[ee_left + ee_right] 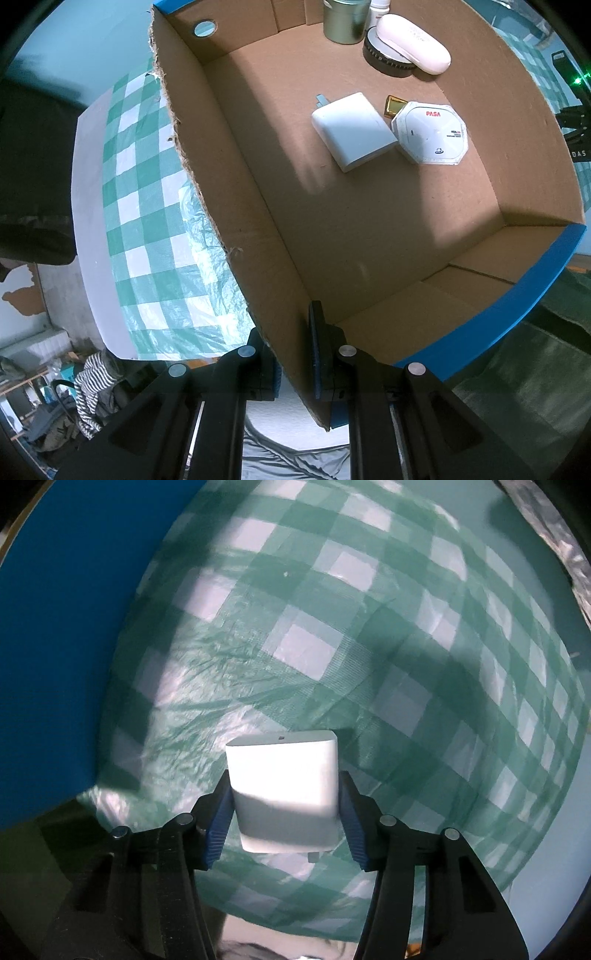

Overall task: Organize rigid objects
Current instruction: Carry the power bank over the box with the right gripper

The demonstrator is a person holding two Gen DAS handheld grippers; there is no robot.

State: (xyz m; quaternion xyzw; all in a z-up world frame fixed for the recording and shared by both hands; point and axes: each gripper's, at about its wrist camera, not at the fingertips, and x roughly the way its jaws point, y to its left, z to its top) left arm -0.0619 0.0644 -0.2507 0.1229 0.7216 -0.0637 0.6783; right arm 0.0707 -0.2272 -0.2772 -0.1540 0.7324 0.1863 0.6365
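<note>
My left gripper (295,354) is shut on the near side wall of a cardboard box (236,206) with a blue outside. Inside the box lie a white power adapter (352,131), a white octagonal box marked PASA (430,133), a small gold item (394,106), a white oval case (412,42) on a black round tin (386,61), and a metal can (345,18). My right gripper (282,812) is shut on a white rectangular charger block (284,786), held above the checked cloth, to the right of the box's blue wall (62,646).
A green and white checked cloth (369,664) covers the table; it also shows in the left wrist view (147,206). A white bottle (380,9) stands at the box's far end. Clutter and striped fabric (92,384) lie beyond the table's edge.
</note>
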